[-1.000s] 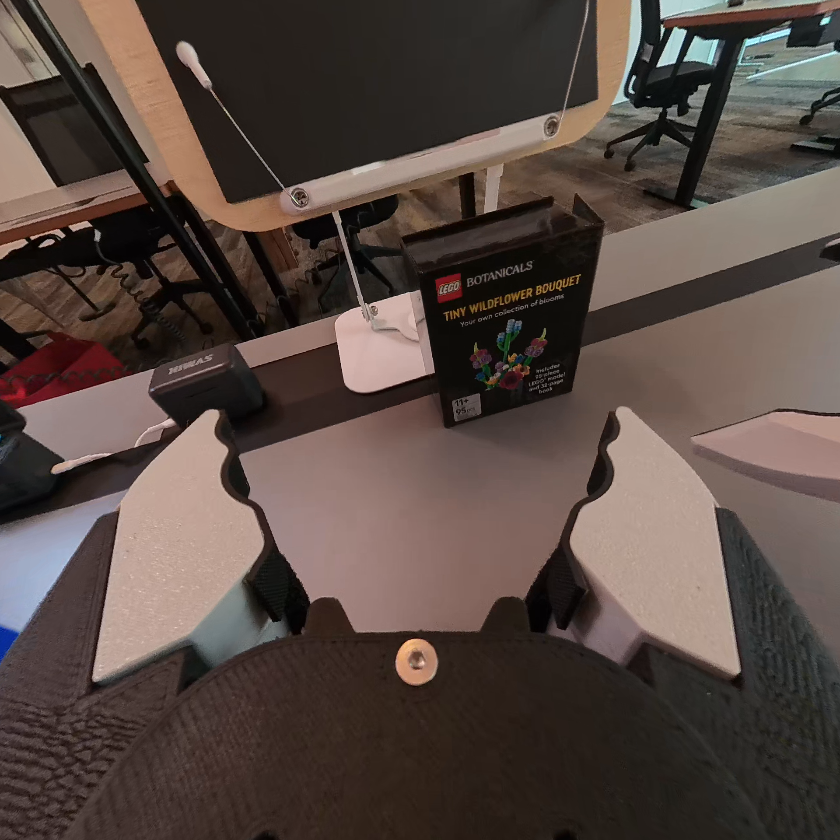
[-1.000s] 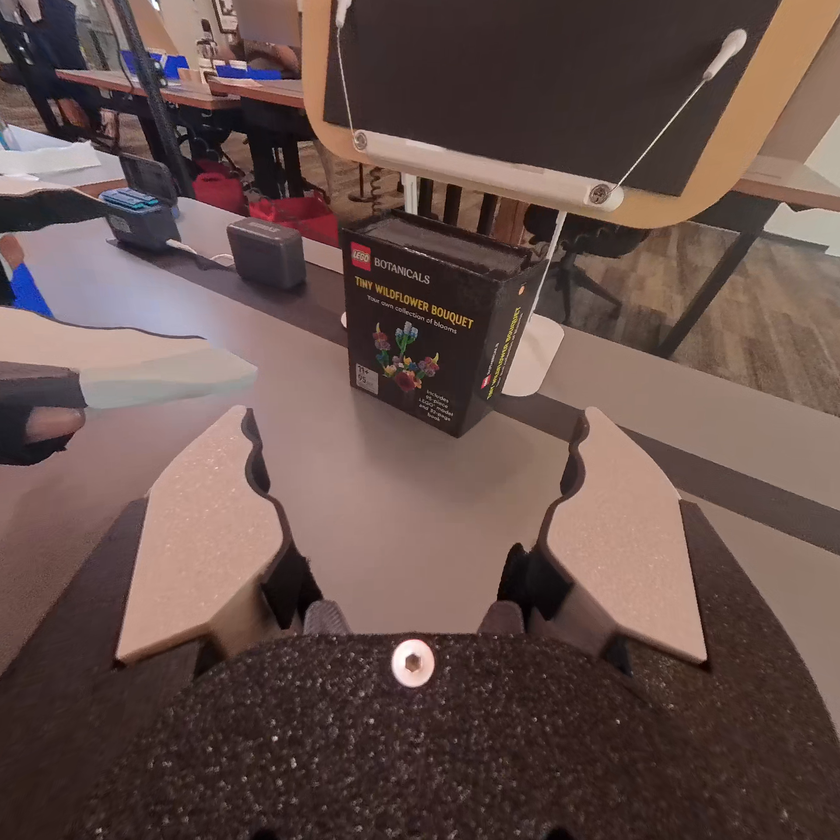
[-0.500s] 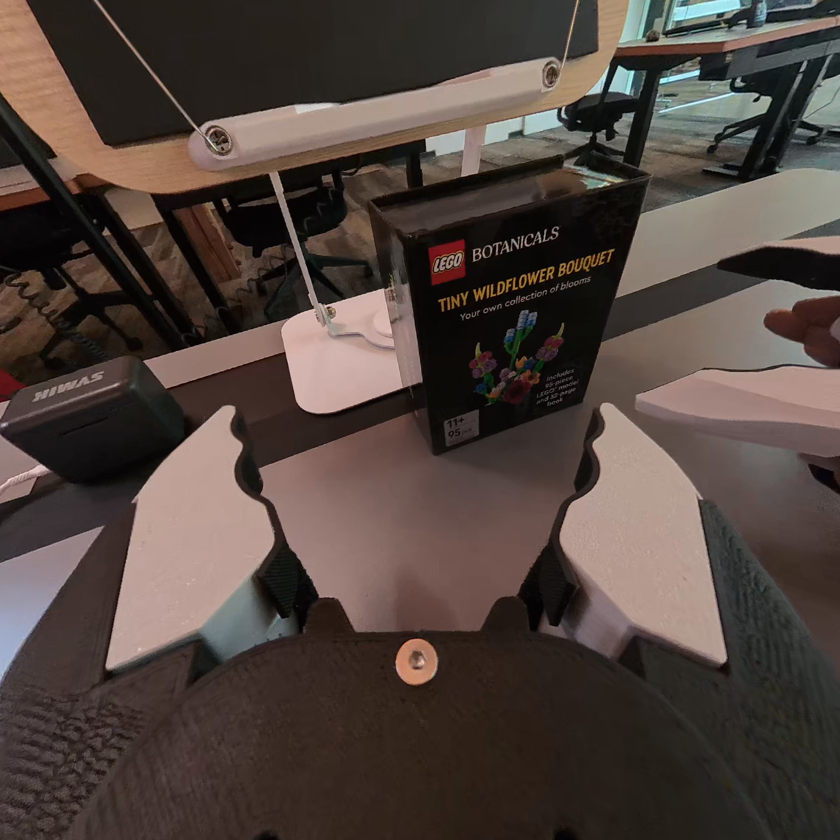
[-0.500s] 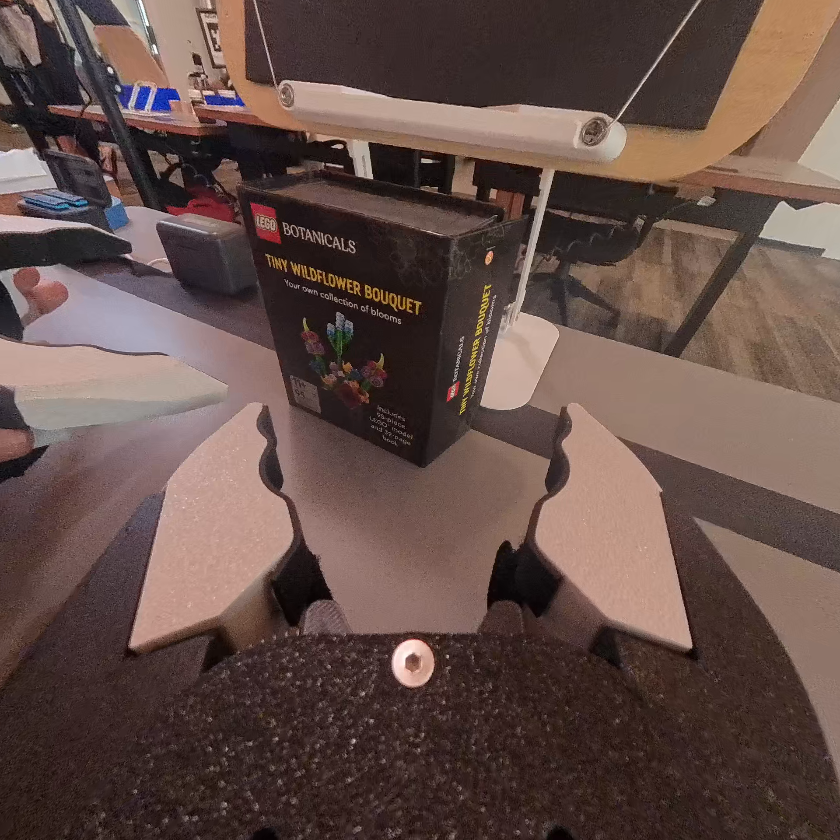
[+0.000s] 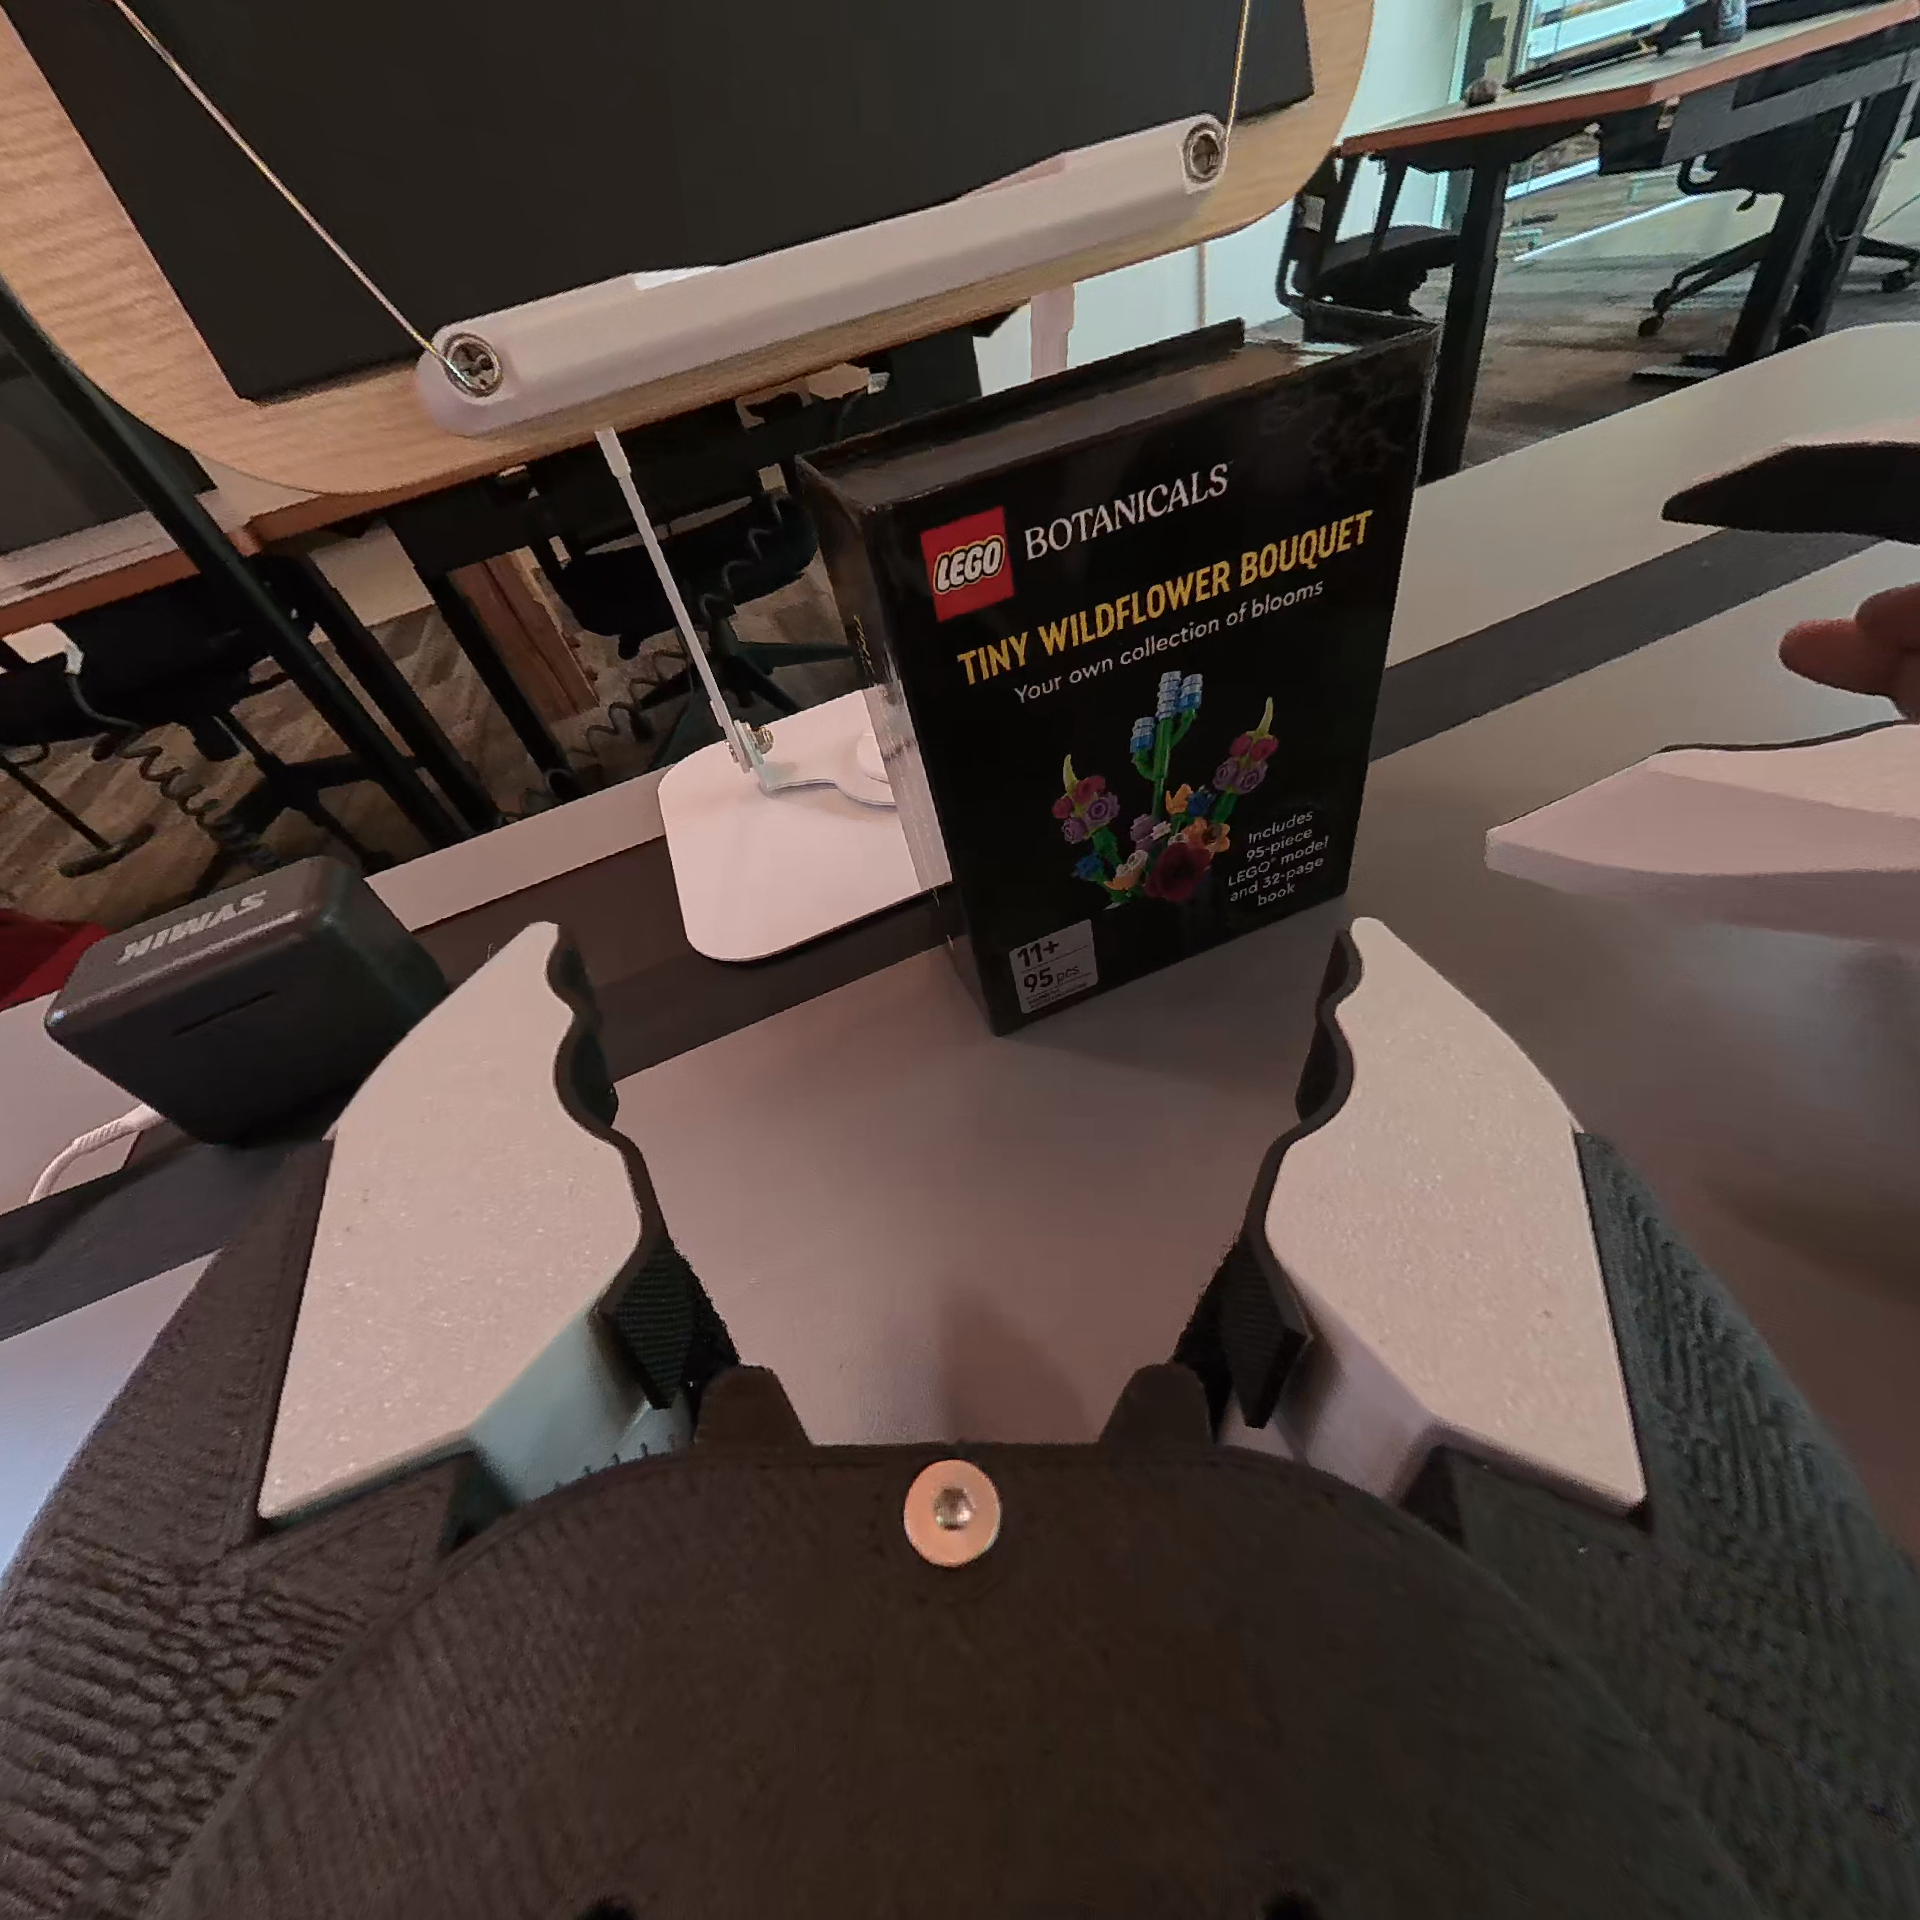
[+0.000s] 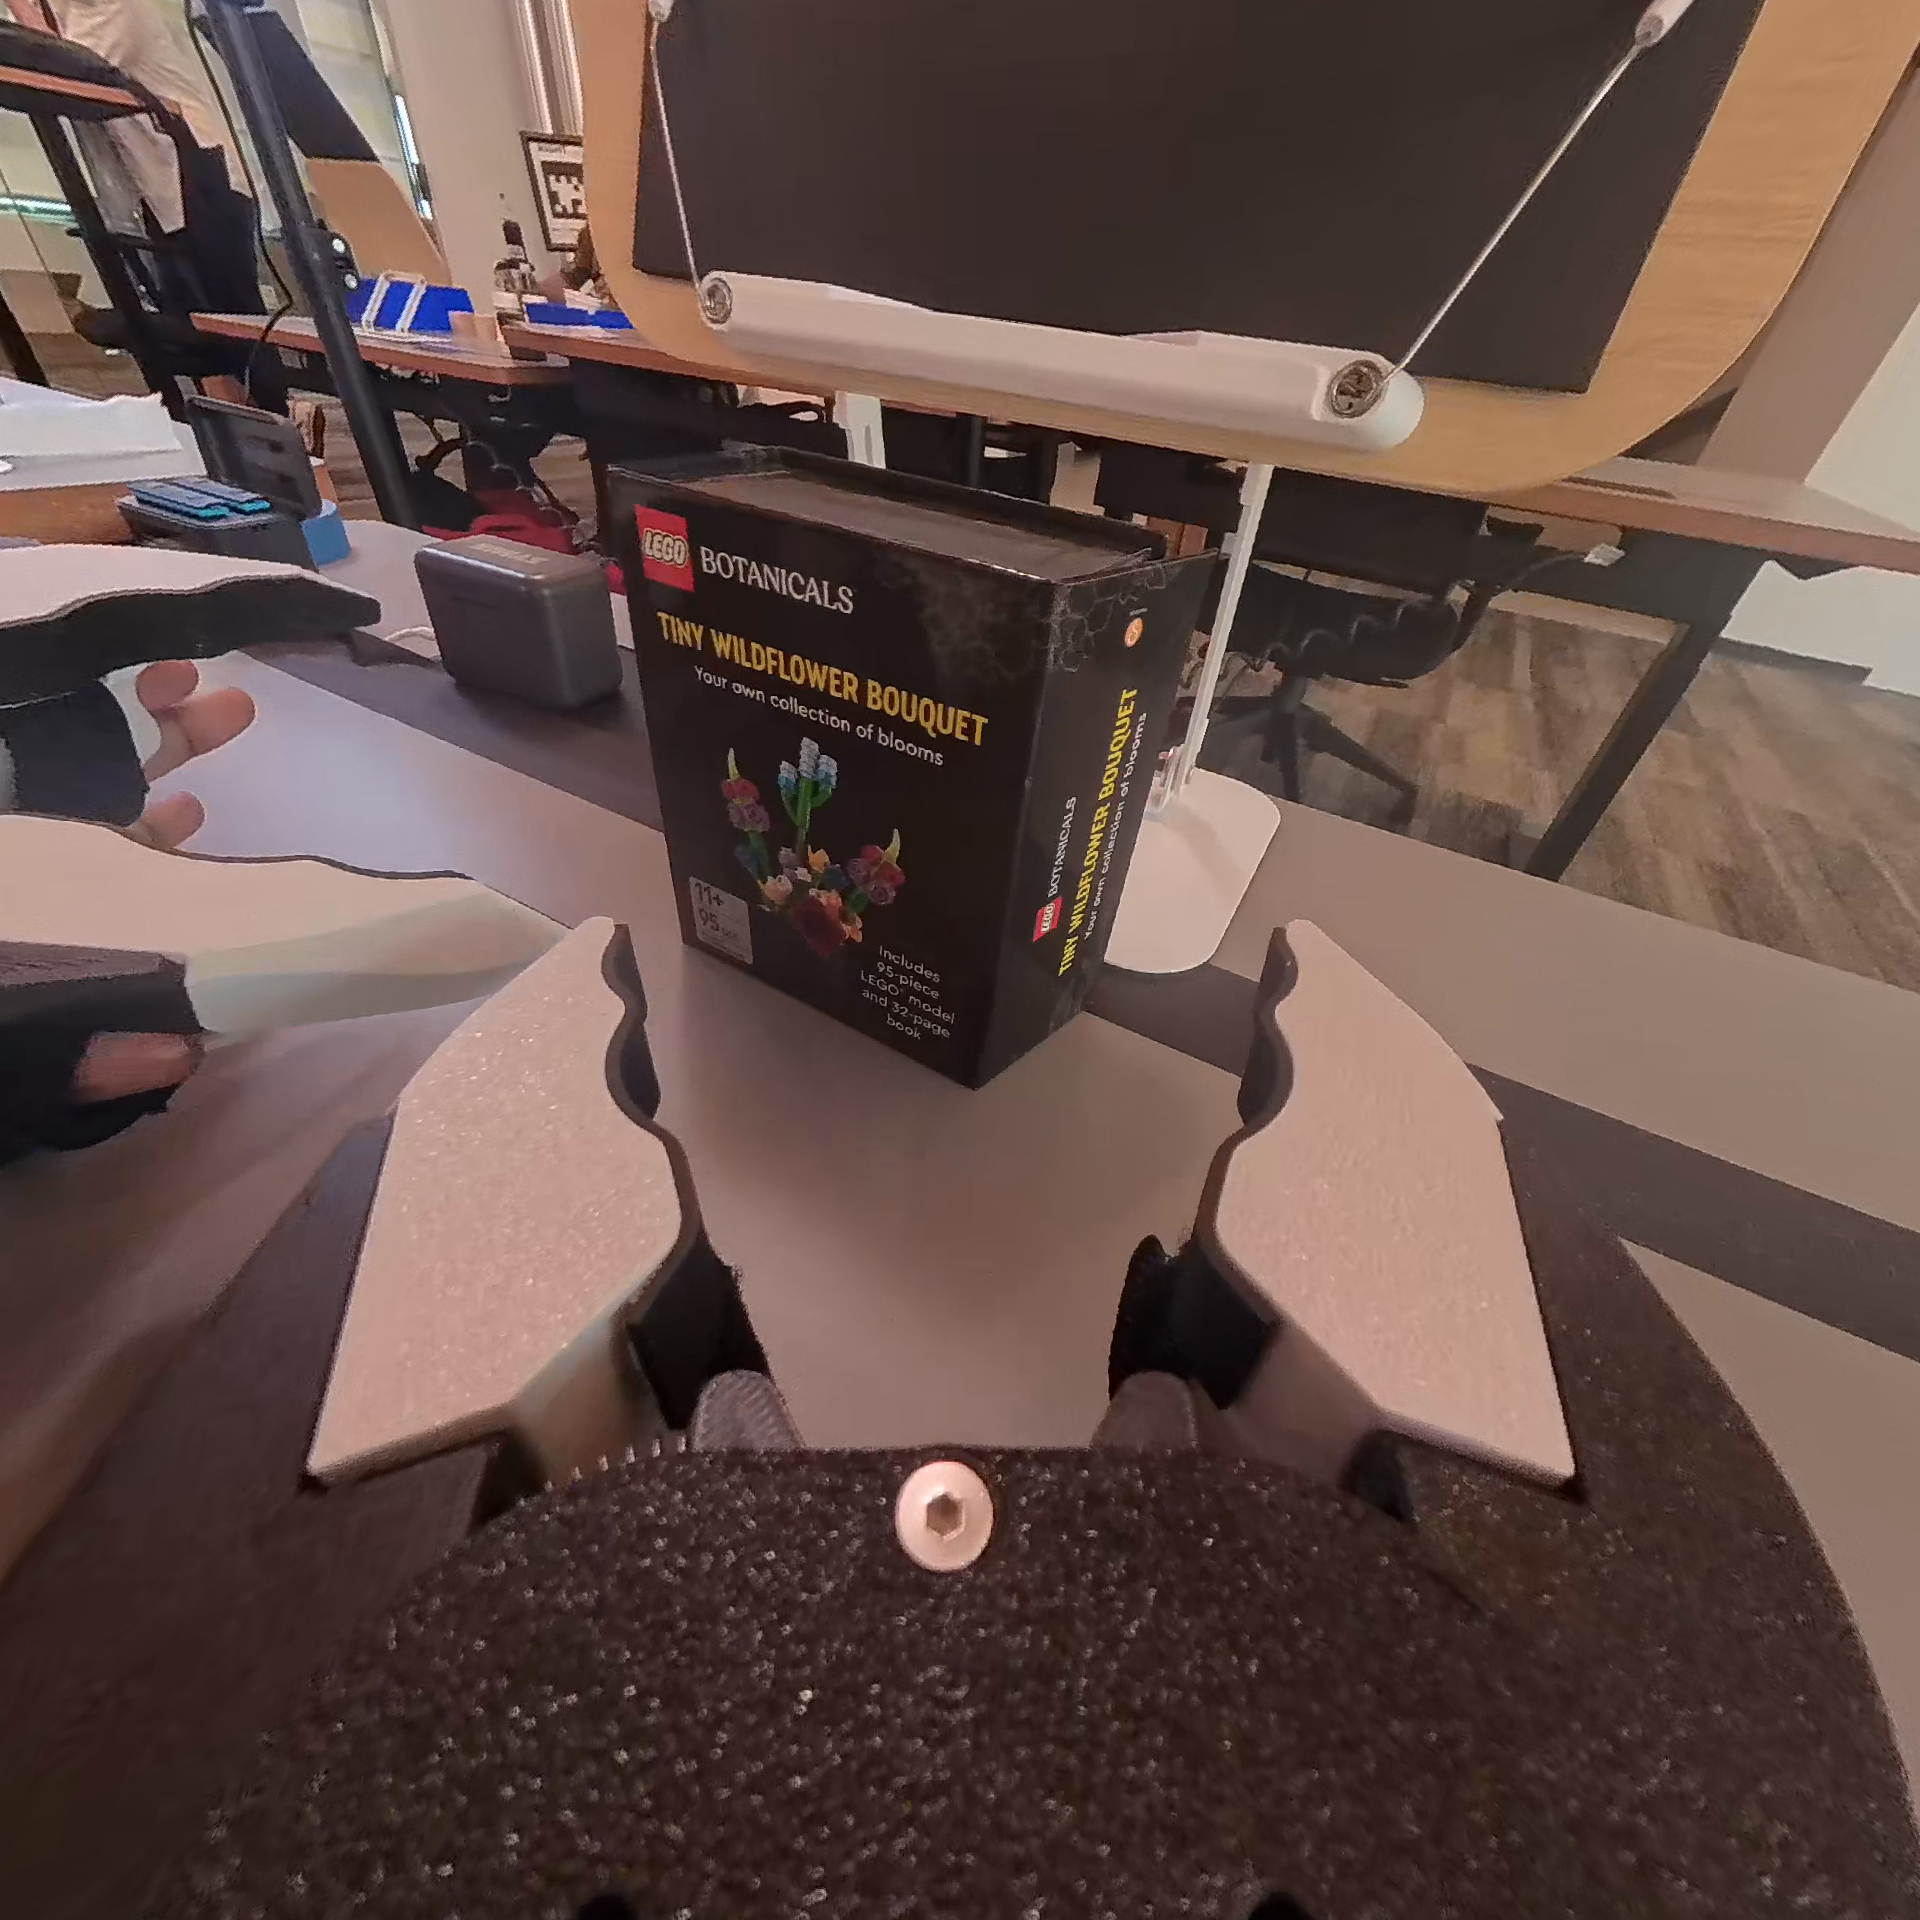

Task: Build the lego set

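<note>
A black lego set box (image 5: 1132, 707) with a flower picture stands upright on the grey table (image 5: 935, 1195). It also shows in the right wrist view (image 6: 842, 769). My left gripper (image 5: 951, 997) is open and empty, just in front of the box and slightly left of it. My right gripper (image 6: 951, 992) is open and empty, just in front of the box. The right gripper's fingers (image 5: 1714, 821) show at the right edge of the left wrist view. The left gripper's fingers (image 6: 312, 935) show at the left edge of the right wrist view.
A dark screen in a wooden frame (image 5: 644, 208) on a white stand (image 5: 790, 831) rises right behind the box. A small dark grey case (image 5: 229, 997) with a white cable sits at the back left. Other desks and office chairs stand beyond the table's far edge. About 15 cm separates my left fingertips from the small dark grey case (image 5: 229, 997). Look for it in the right wrist view (image 6: 486, 600) too.
Both grippers have moved forward toward the box, which now looks larger and closer. Both stay open.
</note>
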`<state>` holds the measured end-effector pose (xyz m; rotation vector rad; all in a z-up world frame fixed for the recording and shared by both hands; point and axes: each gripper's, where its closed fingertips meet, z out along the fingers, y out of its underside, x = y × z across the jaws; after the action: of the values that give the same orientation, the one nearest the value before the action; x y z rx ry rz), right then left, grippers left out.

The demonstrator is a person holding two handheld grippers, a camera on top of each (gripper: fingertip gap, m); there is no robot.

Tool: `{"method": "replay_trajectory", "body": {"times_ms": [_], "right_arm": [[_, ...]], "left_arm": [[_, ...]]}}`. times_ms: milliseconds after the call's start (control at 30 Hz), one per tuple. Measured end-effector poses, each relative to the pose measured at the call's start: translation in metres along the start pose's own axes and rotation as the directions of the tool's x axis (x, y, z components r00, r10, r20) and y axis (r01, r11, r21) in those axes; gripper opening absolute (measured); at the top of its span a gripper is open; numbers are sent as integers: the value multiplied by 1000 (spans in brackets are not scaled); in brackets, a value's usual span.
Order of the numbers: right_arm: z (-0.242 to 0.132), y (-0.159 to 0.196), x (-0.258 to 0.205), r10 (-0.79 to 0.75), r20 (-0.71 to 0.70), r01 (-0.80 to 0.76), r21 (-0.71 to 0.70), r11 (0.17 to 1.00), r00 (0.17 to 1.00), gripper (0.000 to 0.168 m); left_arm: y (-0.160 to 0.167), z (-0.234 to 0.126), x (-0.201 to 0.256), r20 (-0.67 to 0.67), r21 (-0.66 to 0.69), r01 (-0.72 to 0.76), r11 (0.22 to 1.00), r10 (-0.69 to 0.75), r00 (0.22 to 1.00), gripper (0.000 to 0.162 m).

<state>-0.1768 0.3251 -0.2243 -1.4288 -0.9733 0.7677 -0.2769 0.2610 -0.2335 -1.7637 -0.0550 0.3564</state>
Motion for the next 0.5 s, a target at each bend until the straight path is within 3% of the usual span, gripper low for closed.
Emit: {"method": "replay_trajectory", "body": {"times_ms": [267,500], "right_arm": [[2,2,-11,-98,19,98,-17,995,995,109],[1,1,-6,-41,16,42,-9,999,999,100]], "left_arm": [[2,1,1,-6,-8,-1,1000,1,1000,128],[0,-1,-4,-32,6,89,996,-89,996,123]]}}
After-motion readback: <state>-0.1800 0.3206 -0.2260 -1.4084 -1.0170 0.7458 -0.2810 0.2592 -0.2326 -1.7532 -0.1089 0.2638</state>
